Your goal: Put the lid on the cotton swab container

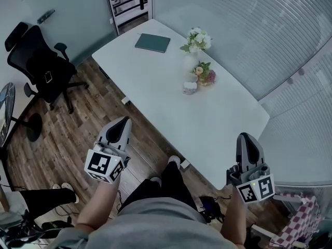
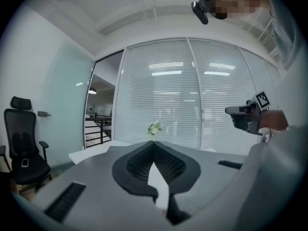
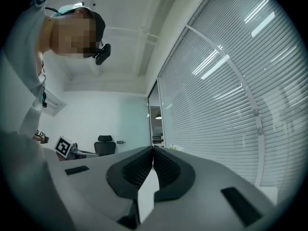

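A small pale container (image 1: 190,87), apparently the cotton swab container, sits on the white table (image 1: 171,102) beside the flowers; I cannot make out its lid separately. My left gripper (image 1: 123,122) is held over the wooden floor, short of the table's near edge, jaws shut and empty. In the left gripper view its tips (image 2: 154,144) meet with nothing between them. My right gripper (image 1: 245,138) hovers by the table's near right corner, also shut and empty. Its tips (image 3: 153,150) touch in the right gripper view. Both are well away from the container.
A white vase of flowers (image 1: 194,48) and a small flower pot (image 1: 205,75) stand next to the container. A dark green notebook (image 1: 152,42) lies at the table's far end. A black office chair (image 1: 44,66) stands on the floor at left. Glass walls with blinds enclose the right side.
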A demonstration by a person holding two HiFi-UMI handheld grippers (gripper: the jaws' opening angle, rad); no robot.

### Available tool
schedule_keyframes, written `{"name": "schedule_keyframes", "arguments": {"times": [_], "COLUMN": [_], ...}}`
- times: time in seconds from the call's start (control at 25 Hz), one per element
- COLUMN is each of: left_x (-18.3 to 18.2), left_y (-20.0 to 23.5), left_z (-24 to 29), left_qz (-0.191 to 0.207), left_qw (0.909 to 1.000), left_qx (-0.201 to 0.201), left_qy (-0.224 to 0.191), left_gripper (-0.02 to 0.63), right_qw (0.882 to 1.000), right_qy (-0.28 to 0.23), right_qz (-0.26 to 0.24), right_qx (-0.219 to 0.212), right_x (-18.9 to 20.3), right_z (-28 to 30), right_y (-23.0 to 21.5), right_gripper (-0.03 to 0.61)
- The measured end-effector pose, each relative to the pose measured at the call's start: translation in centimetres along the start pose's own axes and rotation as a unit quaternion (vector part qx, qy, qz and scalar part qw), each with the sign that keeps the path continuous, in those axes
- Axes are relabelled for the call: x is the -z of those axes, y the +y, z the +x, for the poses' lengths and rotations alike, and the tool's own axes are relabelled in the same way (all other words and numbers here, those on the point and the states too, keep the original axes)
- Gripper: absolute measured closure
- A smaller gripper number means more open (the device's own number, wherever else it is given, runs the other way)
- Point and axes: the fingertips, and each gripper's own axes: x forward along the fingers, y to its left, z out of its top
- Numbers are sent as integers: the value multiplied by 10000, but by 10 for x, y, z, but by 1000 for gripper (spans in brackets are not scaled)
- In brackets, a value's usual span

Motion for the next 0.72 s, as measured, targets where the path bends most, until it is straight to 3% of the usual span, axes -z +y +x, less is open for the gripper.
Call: {"name": "schedule_keyframes", "arguments": {"times": [0.72], "left_x": [-3], "left_y": [-7], "left_z": [97], "left_qz": [-87], "left_qw": [9992], "left_qx": [-377], "left_qy": [41], "left_gripper": [607], "right_qw": [9980], "right_qy": [117], "right_qz": [283], "right_qx": [-551], "right_x": [19], "right_z": [77], "right_y": [-95], "right_gripper": [552]}}
